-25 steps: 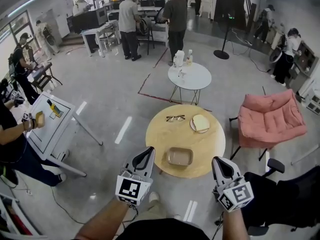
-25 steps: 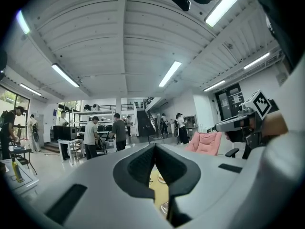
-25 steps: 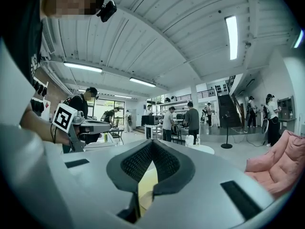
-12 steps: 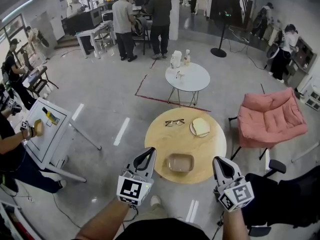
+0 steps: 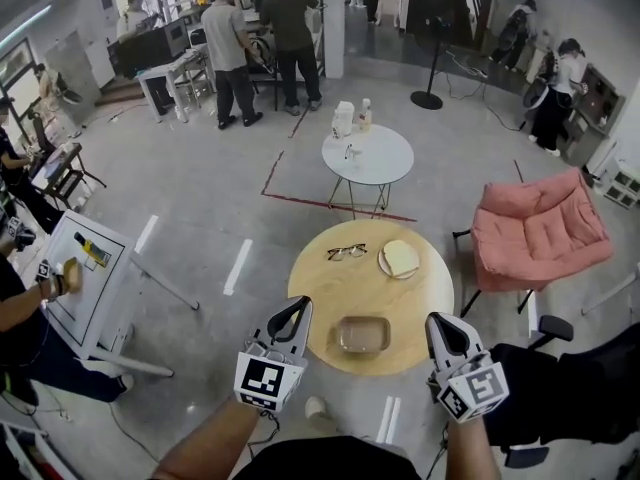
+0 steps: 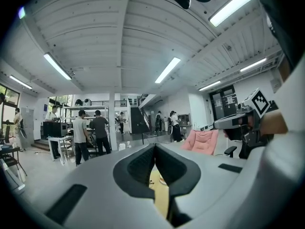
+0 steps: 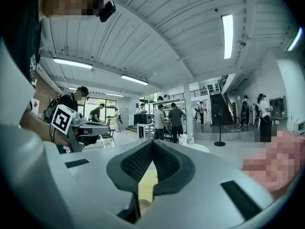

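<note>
- Drift in the head view is the chief change. The round pale-wood table [image 5: 320,303] sits a little lower in the frame than a second ago, and the two people standing at the far benches [image 5: 228,48] have slid leftward.
- The left gripper [image 5: 297,306] and right gripper [image 5: 437,320] keep their places at the table's near edge. Each has its jaws pressed together on nothing, so the handling of anything on the table has not begun.
- The room is a wide workshop hall with a grey polished floor [image 5: 200,198], a pink cushioned armchair [image 5: 540,230] to the right and a small white round table [image 5: 385,160] beyond.
- The shallow rectangular tray [image 5: 362,334], possibly clear plastic, lies on the wooden table between the two grippers, untouched.
- Farther back lie a plate with a bread slice [image 5: 400,259] and dark-framed spectacles [image 5: 346,252].
</note>
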The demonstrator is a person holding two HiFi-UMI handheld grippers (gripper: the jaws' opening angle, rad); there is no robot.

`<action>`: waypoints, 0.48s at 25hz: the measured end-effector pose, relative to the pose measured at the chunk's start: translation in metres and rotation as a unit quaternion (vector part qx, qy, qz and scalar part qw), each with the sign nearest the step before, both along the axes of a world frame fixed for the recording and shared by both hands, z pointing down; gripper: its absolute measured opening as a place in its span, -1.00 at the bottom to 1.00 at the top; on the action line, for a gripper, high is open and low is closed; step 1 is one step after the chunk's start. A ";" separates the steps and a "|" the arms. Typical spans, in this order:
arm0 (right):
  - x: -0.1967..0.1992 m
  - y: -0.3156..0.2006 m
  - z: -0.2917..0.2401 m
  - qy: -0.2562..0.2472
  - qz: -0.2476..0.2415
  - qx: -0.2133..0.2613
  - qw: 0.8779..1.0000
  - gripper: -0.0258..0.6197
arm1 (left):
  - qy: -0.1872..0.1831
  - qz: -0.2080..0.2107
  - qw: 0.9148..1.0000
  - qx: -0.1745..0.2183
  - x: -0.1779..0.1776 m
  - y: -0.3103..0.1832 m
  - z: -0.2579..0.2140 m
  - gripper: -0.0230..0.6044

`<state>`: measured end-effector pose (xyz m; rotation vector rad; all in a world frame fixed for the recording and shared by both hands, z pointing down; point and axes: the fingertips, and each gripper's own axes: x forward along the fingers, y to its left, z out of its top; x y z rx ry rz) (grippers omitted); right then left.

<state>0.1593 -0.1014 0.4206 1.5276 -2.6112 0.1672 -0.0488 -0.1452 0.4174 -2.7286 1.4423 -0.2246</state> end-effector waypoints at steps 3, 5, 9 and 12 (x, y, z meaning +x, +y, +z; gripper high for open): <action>-0.005 -0.006 0.000 0.003 0.009 -0.001 1.000 -0.87 | -0.001 0.012 1.000 -0.002 -0.002 -0.009 0.003 -0.87; -0.009 -0.010 -0.001 0.005 0.016 0.000 1.000 -0.87 | -0.003 0.020 1.000 -0.002 -0.004 -0.015 0.003 -0.87; -0.015 -0.020 -0.007 0.010 0.028 0.004 1.000 -0.87 | 0.003 0.033 0.999 0.004 -0.009 -0.031 -0.002 -0.87; -0.022 -0.022 -0.012 0.018 0.034 0.009 0.999 -0.87 | 0.010 0.042 0.999 0.007 -0.013 -0.037 -0.003 -0.87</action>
